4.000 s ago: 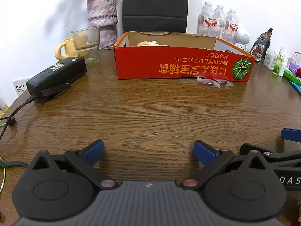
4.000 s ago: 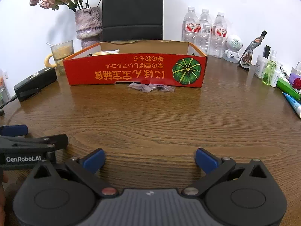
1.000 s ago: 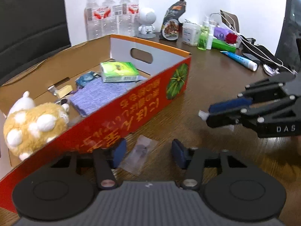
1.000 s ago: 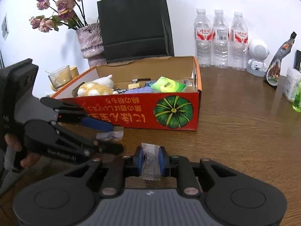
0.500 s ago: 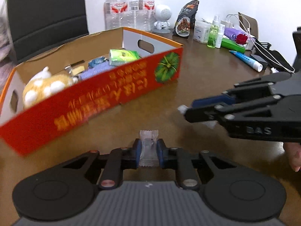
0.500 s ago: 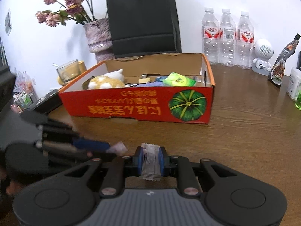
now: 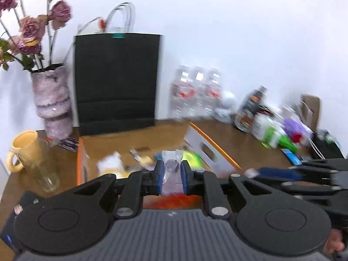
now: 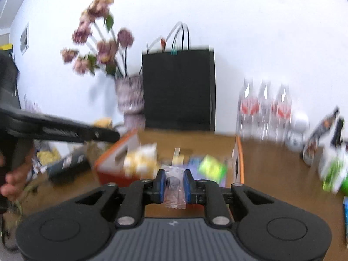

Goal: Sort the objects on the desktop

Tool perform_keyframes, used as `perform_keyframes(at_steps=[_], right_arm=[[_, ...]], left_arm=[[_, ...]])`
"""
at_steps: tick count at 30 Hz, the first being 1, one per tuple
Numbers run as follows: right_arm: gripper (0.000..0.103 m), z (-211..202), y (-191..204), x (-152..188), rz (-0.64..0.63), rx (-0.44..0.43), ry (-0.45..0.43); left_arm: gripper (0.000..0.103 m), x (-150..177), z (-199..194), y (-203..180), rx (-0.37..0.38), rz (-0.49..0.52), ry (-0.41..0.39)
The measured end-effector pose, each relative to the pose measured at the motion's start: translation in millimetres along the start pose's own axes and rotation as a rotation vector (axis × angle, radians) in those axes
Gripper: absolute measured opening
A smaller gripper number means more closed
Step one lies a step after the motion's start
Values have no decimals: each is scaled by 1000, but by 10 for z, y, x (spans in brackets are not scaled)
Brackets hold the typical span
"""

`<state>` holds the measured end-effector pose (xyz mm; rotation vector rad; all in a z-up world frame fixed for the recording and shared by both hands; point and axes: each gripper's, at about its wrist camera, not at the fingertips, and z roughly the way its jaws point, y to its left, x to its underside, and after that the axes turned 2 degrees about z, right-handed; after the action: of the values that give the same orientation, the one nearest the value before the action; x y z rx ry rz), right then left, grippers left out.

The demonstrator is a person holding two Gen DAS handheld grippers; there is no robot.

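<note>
Left wrist view: left gripper [image 7: 171, 177] clenched on a clear packet [image 7: 171, 174], blue pads tight on both its sides; packet upright, raised above the near red wall of the box [image 7: 208, 150]; right gripper [image 7: 252, 171] enters from the right, a white scrap at its tip, closure not readable from here; only this view shows the yellow mug [image 7: 21, 150] and glass [image 7: 46, 174] on the table's left. Half a second ago the left gripper was low, the box well ahead; now the camera looks down into the box, much blurred.

Right wrist view: right gripper [image 8: 174, 183] clenched on a second packet [image 8: 174, 187], pads pressing its sides, a dark round piece visible inside; packet hangs before the box's [image 8: 238, 150] near edge; only here the hand [image 8: 10, 184] on the left gripper's [image 8: 108, 136] handle shows, and that gripper's side profile, its packet hidden. Against half a second ago the box sits closer and the bag [image 8: 178, 89] and flowers [image 8: 97, 47] loom larger.
</note>
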<state>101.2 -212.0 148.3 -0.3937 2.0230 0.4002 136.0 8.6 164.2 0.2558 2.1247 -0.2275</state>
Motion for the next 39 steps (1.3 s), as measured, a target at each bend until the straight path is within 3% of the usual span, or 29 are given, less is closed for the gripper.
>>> perform_keyframes(at_steps=[2,6,11,13,14,15,16,17,19,24,28,39], right_arm=[[16,194,-90,-314,14,-6,14],[16,958,-330,-731,85,31,163],[17,1803,-506,-742,129,63,360],[20,2014,-540,-698,135,91,405],[26,2092,-588,-691,160,108,421],[34,2168,-636,-683,184,125,439],[56,2206,-651,-669,188,138,470],[70,2244,-666,-654,193,152,501],[73,2319,-697,-625,202,178,563],[79,2291,-735,-557,216,208,691],[80,2113,-654,-546,237,200,713],[83,1370,-140,-669,185,179,649]], left_arm=[[17,-195,325,163,-8,-31,64],[17,-377,1018,449,-71,-99,181],[19,-325,1538,594,-80,-122,258],[31,-308,1683,640,-96,-126,274],[48,-299,1718,656,-100,-122,278],[55,-294,1747,668,-105,-118,280],[63,-298,1761,673,-113,-115,280],[68,-302,1771,679,-119,-114,284],[79,-317,1766,701,-128,-117,314],[102,-322,1710,726,-180,-146,421],[103,-268,1589,702,-197,-182,489],[103,-196,689,410,-225,-189,423]])
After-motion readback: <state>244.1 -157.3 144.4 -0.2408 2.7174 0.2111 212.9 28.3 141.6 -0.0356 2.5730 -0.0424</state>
